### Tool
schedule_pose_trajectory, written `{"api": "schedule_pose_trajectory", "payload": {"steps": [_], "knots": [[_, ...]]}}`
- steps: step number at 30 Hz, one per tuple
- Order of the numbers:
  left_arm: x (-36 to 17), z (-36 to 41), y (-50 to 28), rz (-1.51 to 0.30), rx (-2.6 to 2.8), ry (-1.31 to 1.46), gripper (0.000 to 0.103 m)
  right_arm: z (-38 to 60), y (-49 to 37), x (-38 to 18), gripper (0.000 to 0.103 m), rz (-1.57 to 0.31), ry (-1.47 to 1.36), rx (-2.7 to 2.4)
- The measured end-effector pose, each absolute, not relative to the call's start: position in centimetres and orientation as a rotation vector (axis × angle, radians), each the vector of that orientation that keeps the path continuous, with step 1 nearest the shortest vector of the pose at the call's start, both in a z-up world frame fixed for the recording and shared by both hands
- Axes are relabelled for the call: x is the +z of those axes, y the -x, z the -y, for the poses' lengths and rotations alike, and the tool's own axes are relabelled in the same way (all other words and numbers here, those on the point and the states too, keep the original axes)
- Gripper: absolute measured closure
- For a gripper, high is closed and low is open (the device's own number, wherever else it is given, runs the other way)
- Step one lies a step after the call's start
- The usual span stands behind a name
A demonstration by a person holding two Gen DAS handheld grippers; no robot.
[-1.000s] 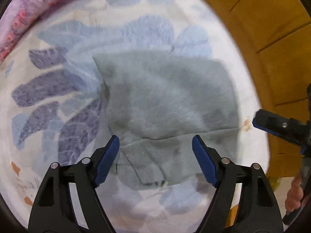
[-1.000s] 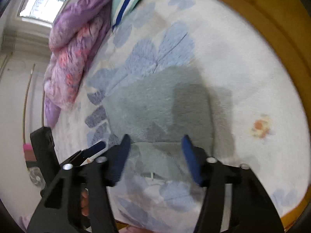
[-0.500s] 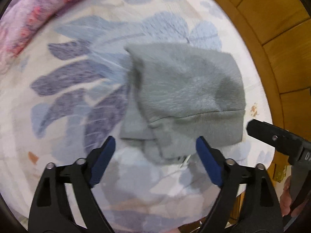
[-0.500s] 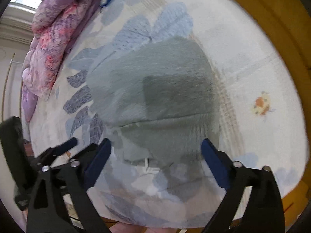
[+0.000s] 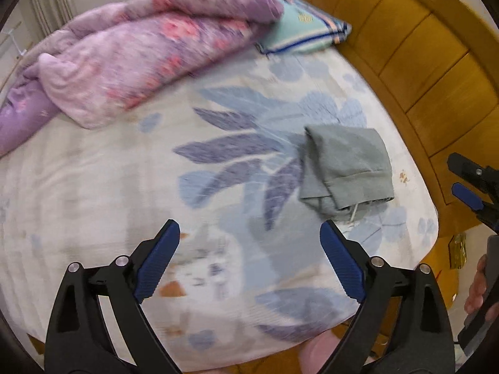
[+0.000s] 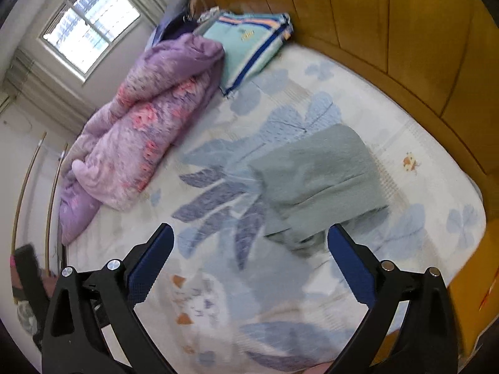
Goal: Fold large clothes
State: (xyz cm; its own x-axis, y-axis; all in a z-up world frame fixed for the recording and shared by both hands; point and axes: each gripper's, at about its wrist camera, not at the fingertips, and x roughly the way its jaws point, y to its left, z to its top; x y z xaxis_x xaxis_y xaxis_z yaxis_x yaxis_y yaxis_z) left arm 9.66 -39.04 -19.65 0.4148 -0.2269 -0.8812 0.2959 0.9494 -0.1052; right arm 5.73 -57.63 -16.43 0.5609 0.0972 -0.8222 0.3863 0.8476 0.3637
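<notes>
A grey garment (image 5: 346, 168) (image 6: 321, 180) lies folded into a small rectangle on the flowered bed sheet (image 5: 93, 187), near the wooden headboard side. My left gripper (image 5: 249, 224) hangs high above the sheet, left of and nearer than the garment; its jaws are opening and nothing is between them. My right gripper (image 6: 251, 227) is open and empty too, well above the bed, with the garment beyond its right finger. In the left wrist view the right gripper (image 5: 464, 180) shows at the right edge, held by a hand (image 5: 480, 290).
A crumpled purple quilt (image 5: 140, 53) (image 6: 149, 131) covers the far left of the bed. A teal striped pillow (image 5: 305, 28) (image 6: 252, 43) lies beside it. A curved wooden headboard (image 5: 421, 62) (image 6: 405, 31) borders the right. A window (image 6: 90, 28) is at the back.
Both grippers have let go of the grey garment, opened wide and pulled up and back from it. The garment now lies folded and looks much smaller in both views.
</notes>
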Motion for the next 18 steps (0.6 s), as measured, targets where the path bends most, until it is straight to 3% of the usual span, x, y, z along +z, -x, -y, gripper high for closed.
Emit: {"api": "schedule_pose_trajectory", "payload": {"steps": [8, 18], "knots": [[-12.6, 26.0, -4.9, -0.893, -0.461, -0.111, 0.009, 43.8, -0.1, -12.4, 0.008, -0.863, -0.574, -0.281], [-6.1, 16.5, 1.8, -0.751, -0.607, -0.123, 0.006, 29.1, 7.2, -4.8, 0.008, -0.688, -0.517, -0.364]]}}
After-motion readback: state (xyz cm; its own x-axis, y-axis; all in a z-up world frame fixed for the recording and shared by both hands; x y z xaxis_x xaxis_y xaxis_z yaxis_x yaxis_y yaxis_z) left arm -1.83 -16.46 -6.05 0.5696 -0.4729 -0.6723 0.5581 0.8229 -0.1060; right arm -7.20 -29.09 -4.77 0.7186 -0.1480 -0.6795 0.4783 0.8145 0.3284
